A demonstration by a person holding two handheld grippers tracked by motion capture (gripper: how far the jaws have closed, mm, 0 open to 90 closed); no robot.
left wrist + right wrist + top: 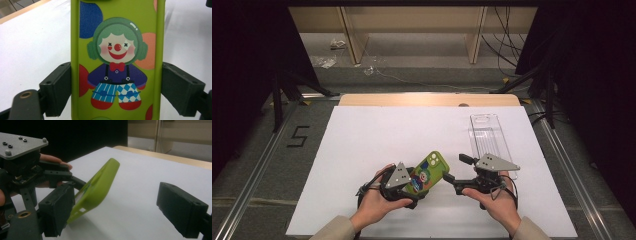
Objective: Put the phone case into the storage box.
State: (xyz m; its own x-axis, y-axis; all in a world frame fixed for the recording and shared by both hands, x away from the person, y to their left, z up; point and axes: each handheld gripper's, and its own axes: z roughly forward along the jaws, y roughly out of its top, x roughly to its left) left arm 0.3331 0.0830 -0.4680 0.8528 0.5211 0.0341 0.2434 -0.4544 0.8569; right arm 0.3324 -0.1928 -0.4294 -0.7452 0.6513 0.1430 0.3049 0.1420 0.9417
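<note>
Bright even overhead light, dark surroundings, soft focus

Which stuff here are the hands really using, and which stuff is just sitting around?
In use:
- green phone case with a clown picture, clamped in the left gripper and tilted up off the white table
- right gripper, open beside the case
- clear phone case, lying flat, probably part of it

Just lying about:
- cables on the floor
- scraps near the wooden shelf legs

Digit "5" (298, 136) marked in black on grey floor, left of table; nothing else legible.
</note>
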